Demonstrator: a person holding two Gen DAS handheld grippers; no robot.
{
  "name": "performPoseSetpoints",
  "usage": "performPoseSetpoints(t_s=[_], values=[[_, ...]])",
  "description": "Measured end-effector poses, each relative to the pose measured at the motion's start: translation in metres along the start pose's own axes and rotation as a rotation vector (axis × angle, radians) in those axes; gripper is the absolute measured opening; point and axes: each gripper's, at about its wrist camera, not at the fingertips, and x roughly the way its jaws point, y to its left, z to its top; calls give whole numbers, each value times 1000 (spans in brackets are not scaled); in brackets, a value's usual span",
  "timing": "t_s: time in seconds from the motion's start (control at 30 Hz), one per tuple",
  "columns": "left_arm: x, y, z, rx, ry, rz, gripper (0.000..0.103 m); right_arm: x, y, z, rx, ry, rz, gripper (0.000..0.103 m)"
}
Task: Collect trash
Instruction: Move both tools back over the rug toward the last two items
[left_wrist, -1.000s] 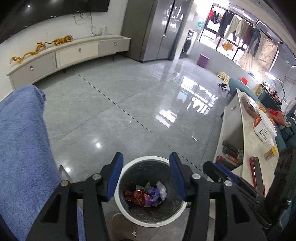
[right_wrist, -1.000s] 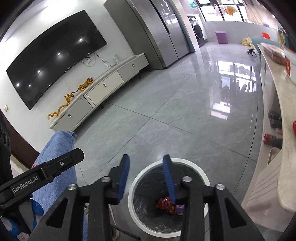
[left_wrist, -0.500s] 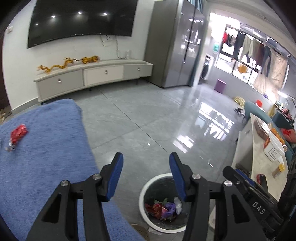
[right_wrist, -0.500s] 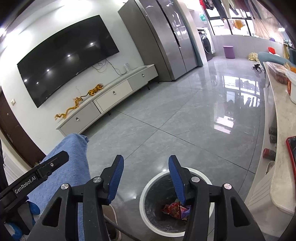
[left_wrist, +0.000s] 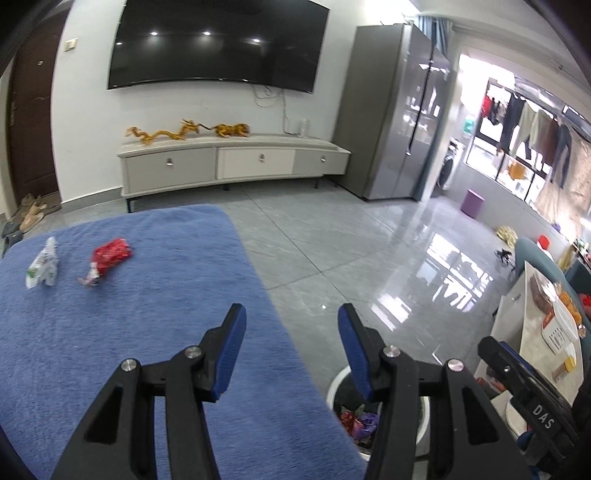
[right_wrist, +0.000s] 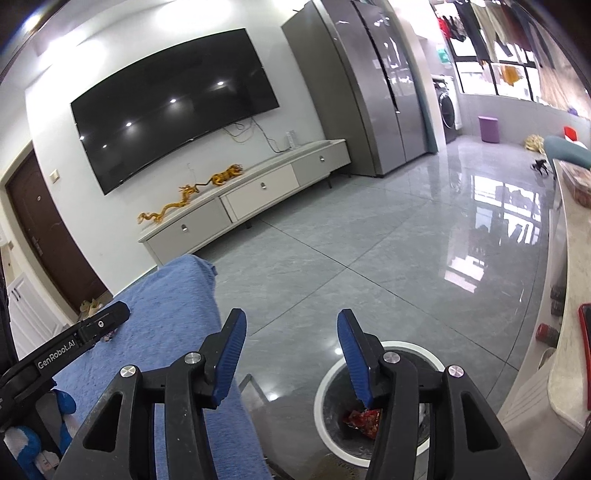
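Note:
A crumpled red wrapper (left_wrist: 109, 254) and a white wrapper (left_wrist: 43, 264) lie on the blue towel-covered surface (left_wrist: 147, 295), far left. My left gripper (left_wrist: 291, 332) is open and empty, over the towel's right edge, well short of the wrappers. A white-rimmed trash bin (right_wrist: 384, 402) stands on the floor to the right with red and purple wrappers (left_wrist: 356, 421) inside. My right gripper (right_wrist: 290, 336) is open and empty, above the floor between the towel (right_wrist: 162, 314) and the bin. The left gripper's body (right_wrist: 74, 343) shows in the right wrist view.
A white TV cabinet (left_wrist: 232, 166) with gold dragon figures and a wall TV (left_wrist: 218, 44) stand at the back. A grey fridge (left_wrist: 399, 122) is at back right. A white counter (left_wrist: 546, 332) with boxes runs along the right. Glossy grey floor tiles (right_wrist: 369, 258) lie between.
Both grippers have lifted from over the bin and tilted up and left toward the blue towel. The right gripper has opened wider. Two wrappers on the towel have come into the left view.

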Motion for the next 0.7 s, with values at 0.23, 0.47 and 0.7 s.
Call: performPoseSetpoints(t_s=[0.23, 0.47, 0.7], values=[[-25, 37, -1, -35, -37, 50, 50, -9, 33, 2, -73, -11, 20, 49], [-46, 68, 0, -74, -63, 81, 50, -17, 76, 2, -161, -26, 51, 50], [-58, 101, 1, -124, -91, 111, 50, -18, 111, -1, -234, -23, 77, 52]])
